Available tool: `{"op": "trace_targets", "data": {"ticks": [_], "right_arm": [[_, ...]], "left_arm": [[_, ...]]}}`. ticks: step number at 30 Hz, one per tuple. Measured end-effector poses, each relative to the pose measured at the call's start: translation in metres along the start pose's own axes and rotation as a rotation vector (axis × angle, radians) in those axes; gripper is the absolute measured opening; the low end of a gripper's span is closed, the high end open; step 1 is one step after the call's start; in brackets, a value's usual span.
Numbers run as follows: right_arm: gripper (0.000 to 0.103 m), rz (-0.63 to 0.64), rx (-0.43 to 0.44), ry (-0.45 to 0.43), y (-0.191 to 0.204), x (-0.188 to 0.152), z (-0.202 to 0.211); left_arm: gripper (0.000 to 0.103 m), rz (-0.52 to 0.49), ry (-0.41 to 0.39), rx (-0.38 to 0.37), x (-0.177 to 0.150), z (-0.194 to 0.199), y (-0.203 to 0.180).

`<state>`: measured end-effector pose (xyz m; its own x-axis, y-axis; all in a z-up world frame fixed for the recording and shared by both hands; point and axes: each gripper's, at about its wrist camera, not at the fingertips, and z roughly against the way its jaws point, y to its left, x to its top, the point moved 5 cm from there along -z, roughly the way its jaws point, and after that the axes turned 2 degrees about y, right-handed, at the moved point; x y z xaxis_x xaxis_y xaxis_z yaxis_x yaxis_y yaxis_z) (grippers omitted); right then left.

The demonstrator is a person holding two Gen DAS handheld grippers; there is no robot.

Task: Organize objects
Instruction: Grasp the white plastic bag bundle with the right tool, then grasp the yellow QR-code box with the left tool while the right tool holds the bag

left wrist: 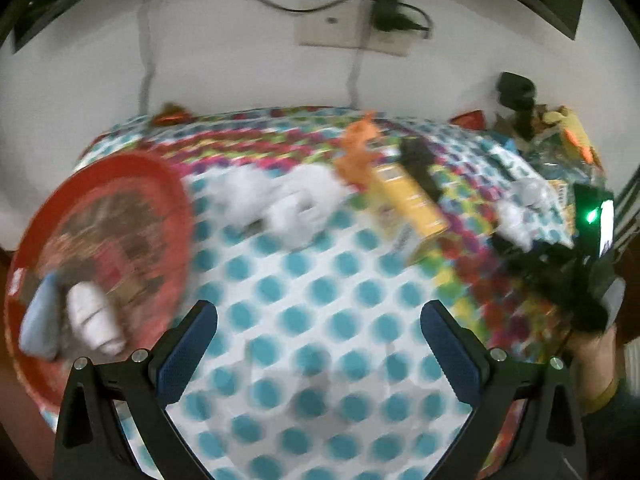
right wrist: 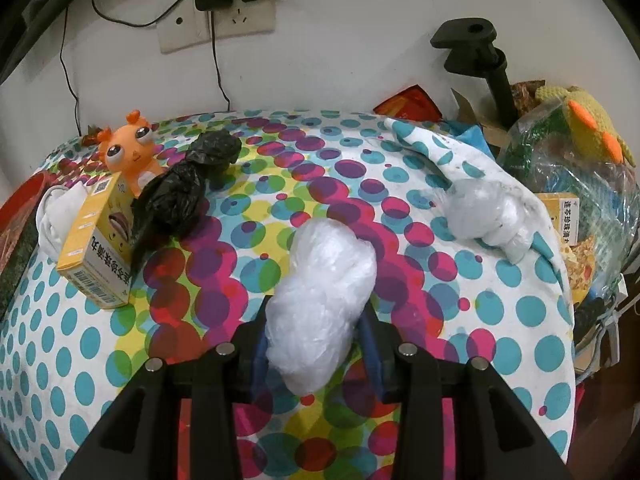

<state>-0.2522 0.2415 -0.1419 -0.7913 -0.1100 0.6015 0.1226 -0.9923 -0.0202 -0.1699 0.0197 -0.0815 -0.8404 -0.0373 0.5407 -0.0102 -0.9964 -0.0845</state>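
My right gripper (right wrist: 316, 320) is clenched on a crumpled clear plastic bag (right wrist: 324, 292) — the bundle bulges up and forward between my pads, pinched near its lower end, with most of it beyond the fingertips. My left gripper (left wrist: 318, 320) stands released, nothing between its pads, only the dotted tablecloth (left wrist: 304, 280) ahead of them.

The red basket (left wrist: 120, 184) sits beyond and to the left of my left fingers, already holding a white bottle (left wrist: 94, 320) and a pale blue item (left wrist: 38, 320). I judge the bag belongs there.

To do this well I should keep the squeeze steady — the plastic is slippery and springy, so a slack grip could let it slide out. Carry it high enough to clear the yellow box (right wrist: 100, 248) and black bag (right wrist: 184, 192) left of my right fingers, and let go only once over the rim.
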Motion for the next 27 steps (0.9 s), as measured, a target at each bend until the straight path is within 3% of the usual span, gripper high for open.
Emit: {"op": "trace_targets", "data": {"ticks": [7,15,20,27], "right_arm": [[0.04,-0.009,0.012,-0.001,0.0,0.0,0.0],[0.042,-0.015,0.03,-0.002,0.0,0.0,0.001],[0.042,-0.029,0.047,-0.005,-0.001,0.0,0.002],[0.042,-0.035,0.054,-0.006,-0.001,0.0,0.002]], "left_arm": [[0.101,-0.005,0.054,-0.024,0.036,-0.038,-0.051],[0.098,0.07,0.121,0.009,0.056,-0.075,-0.057],[0.071,0.123,0.175,-0.006,0.056,-0.092,-0.052],[0.045,0.114,0.215,0.0,0.052,-0.109,-0.055]]}}
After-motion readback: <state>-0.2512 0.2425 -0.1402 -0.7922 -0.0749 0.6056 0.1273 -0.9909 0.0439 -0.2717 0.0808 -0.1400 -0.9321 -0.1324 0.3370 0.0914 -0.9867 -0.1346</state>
